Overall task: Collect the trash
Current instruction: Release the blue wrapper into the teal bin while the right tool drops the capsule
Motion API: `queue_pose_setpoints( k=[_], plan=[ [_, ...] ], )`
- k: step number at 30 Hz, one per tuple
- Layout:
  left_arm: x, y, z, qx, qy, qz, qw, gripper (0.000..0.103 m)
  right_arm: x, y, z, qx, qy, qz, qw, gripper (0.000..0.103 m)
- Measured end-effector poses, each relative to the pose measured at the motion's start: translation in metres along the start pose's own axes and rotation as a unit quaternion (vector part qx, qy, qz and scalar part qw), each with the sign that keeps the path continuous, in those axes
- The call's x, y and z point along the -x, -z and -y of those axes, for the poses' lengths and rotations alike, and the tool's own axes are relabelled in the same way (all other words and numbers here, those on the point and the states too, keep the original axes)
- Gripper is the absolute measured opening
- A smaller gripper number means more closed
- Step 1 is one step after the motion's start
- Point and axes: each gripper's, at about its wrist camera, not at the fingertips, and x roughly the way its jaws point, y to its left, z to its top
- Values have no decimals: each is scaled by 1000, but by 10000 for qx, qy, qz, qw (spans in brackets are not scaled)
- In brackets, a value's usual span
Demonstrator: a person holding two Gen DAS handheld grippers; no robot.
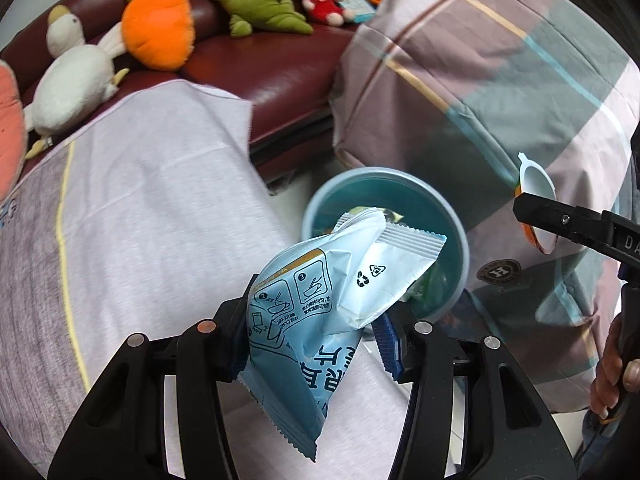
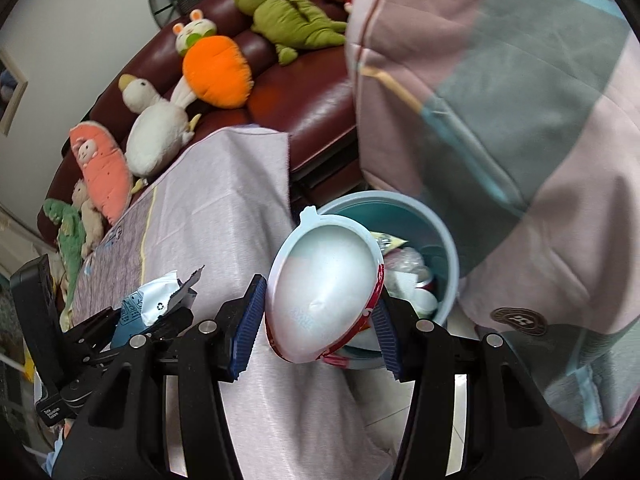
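Observation:
My left gripper is shut on a light blue snack packet and holds it in the air just in front of a blue trash bin. My right gripper is shut on a squashed white plastic cup with a red band, held over the near rim of the same bin, which holds several wrappers. The cup also shows in the left wrist view at the right edge, and the packet shows in the right wrist view at lower left.
A table under a pale pink-grey cloth lies left of the bin. A striped quilt hangs right of it. A dark red sofa with several plush toys stands behind.

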Motion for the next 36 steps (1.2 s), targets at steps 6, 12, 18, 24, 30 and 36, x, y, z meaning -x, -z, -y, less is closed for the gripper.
queue_pose_setpoints(
  k=[6,12,18,24,30,36],
  plan=[
    [-22,-10,17,-50,126,-142,9998,52,-1,-8,19,-102,49,0,9999,50],
    [-39,-17,29,-125,254,-220,9994,53,-10,-17,26,-152,67,-24,9999,50],
    [-59,-22,40,-181,374,-309,9987,54,-17,-20,34,-200,135,-88,9997,50],
    [-74,-25,45,-231,419,-402,9980,68,-23,-23,40,-261,230,-131,9993,50],
    [-73,-23,41,-193,287,-341,9988,90,-28,-26,37,-239,281,-177,9992,50],
    [-63,-18,26,-38,204,-321,9993,93,-32,-27,30,-164,314,-216,9991,50]
  ],
)
